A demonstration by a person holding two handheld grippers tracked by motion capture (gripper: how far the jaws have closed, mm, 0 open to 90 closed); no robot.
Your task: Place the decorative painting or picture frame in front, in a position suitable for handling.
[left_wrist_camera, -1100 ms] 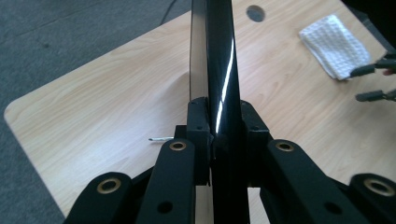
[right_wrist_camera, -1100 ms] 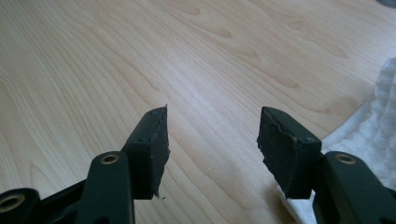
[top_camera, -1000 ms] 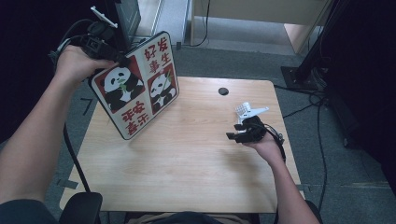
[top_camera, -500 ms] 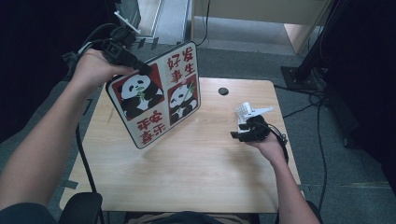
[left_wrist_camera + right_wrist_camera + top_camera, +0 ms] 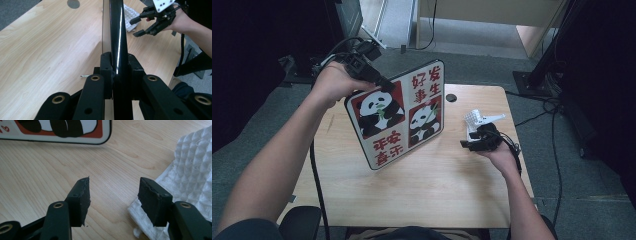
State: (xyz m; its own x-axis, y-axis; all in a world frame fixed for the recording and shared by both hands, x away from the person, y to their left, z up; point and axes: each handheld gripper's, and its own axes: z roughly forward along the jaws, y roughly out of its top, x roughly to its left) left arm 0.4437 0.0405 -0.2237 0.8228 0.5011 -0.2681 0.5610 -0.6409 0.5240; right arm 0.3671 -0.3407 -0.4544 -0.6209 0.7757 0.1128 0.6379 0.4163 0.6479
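Since the earlier frame, the panda board (image 5: 399,116) has slid from the upper left toward the middle of the high view, and its low corner now sits nearer the table's (image 5: 432,192) middle. The left gripper (image 5: 379,82) squeezes the board's top edge with its jaws closed tight on it. The right gripper (image 5: 468,144) has hardly moved; its jaws stand open with nothing between them, beside a white cloth (image 5: 192,170). 2 pandas show on the board. The cloth is partly hidden by the right gripper in the high view.

Even overhead light, dark surroundings, glare on the board's edge (image 5: 117,37).
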